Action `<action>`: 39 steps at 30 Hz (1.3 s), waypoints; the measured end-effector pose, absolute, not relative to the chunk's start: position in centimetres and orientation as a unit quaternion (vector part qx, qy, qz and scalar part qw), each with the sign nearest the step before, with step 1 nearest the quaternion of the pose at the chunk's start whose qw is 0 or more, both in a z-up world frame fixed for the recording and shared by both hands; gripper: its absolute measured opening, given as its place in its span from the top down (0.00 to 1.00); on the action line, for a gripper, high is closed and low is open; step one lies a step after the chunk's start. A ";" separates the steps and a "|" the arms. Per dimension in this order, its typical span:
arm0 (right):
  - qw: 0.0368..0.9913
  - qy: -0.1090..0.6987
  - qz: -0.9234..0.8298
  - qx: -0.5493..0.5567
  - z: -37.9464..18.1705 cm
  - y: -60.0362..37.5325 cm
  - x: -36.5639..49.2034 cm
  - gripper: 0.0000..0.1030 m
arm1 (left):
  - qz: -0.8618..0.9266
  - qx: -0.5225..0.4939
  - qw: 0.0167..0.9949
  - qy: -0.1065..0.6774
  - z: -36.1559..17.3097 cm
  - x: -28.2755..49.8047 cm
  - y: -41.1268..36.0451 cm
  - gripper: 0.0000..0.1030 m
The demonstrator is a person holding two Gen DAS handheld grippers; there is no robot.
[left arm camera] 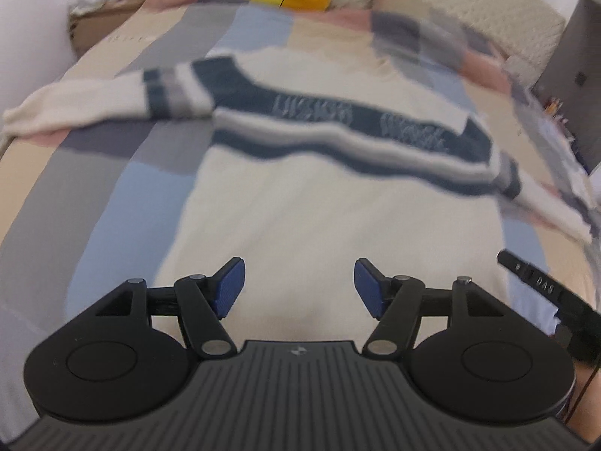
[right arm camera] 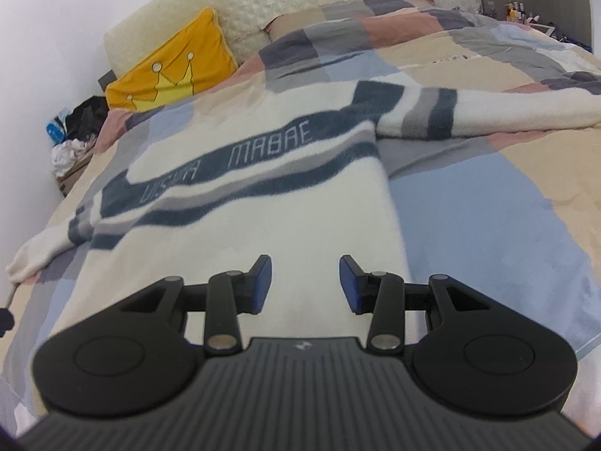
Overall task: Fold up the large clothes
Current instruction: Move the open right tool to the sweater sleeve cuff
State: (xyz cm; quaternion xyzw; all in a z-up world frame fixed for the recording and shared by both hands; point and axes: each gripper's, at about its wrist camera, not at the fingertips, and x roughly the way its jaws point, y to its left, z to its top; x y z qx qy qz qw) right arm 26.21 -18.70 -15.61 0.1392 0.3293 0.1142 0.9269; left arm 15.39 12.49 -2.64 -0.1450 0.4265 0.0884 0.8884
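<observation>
Sweater [right arm camera: 240, 203] fuzzy knit — bedspread [right arm camera: 488, 203] smooth cloth — headboard [right arm camera: 300, 11] quilted.

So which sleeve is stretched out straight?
The sleeve running right in the right wrist view lies straight out from the sweater. The other sleeve angles down toward the bed's near edge.

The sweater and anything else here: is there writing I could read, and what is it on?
"MABAE": on the dark band of the sweater, right wrist view, letters seemingly mirrored or upside down.
A second word beside it on the band: too blurred to read.
"DAS": on the black part of the right gripper seen at the edge of the left wrist view.
Small emblem on the left gripper body: no letters legible.
</observation>
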 end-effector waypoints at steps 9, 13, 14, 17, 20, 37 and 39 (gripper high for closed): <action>0.940 0.293 0.086 0.154 -13.2 -21.7 28.1 0.58 | 0.039 -0.134 0.917 0.373 -3.8 20.2 6.1 0.32; 0.939 0.287 0.079 0.171 -12.3 -24.2 29.7 0.58 | 0.019 -0.120 0.918 0.377 -5.6 22.4 3.8 0.32; 0.937 0.289 0.076 0.178 -12.3 -25.0 30.3 0.58 | 0.015 -0.119 0.917 0.379 -6.1 22.9 3.4 0.32; 0.933 0.293 0.067 0.200 -12.6 -27.6 32.2 0.57 | 0.012 -0.113 0.916 0.384 -7.9 23.9 3.2 0.32; 0.926 0.302 0.050 0.222 -13.7 -30.3 34.3 0.57 | 0.017 -0.104 0.912 0.397 -9.6 24.9 3.3 0.32; 0.878 0.272 -0.030 0.393 -24.2 -45.2 43.0 0.21 | 0.049 -0.116 0.892 0.433 -14.3 27.5 5.3 0.32; 0.872 0.248 -0.028 0.420 -24.9 -46.6 43.8 0.21 | 0.053 -0.114 0.891 0.435 -14.6 27.8 5.2 0.32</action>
